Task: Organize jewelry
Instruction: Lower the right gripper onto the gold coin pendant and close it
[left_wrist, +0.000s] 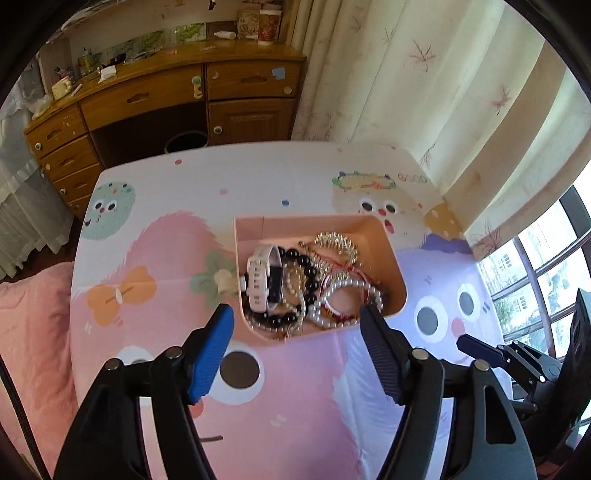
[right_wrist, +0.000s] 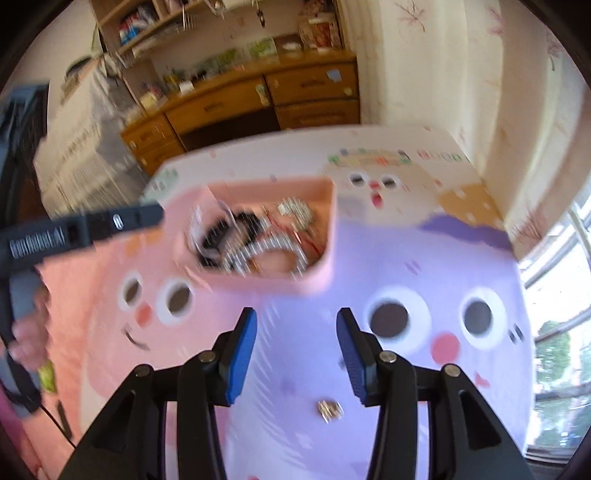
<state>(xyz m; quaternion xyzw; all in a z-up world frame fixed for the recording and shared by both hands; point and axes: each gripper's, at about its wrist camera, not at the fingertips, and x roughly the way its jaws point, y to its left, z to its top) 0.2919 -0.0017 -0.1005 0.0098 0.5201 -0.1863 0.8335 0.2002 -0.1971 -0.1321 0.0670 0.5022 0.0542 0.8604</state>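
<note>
Bedroom, daylit: cartoon-faced bedsheet (left_wrist: 155, 369) in pink and lilac, wooden desk (left_wrist: 155, 96) and pale curtains (left_wrist: 424, 74) behind. On that sheet, pink tray (left_wrist: 384, 236), open-topped, heaped with tangled jewelry: white-strapped watch (left_wrist: 260, 277), black bead bracelet (left_wrist: 306, 266), pearl strands (left_wrist: 351, 291), gold chain (left_wrist: 338, 242), thin red bangles (left_wrist: 334, 312). Left gripper (left_wrist: 295, 325) poised at tray's near rim, jaws spread wide, nothing between the pads, heap just beyond the tips. Right gripper (right_wrist: 297, 326) short of the tray, on its lilac side, jaws parted and empty. Small glittery trinket (right_wrist: 328, 410) on the sheet nearer than the tray, low between the right fingers (right_wrist: 240, 354), untouched. Right view blurred.
</note>
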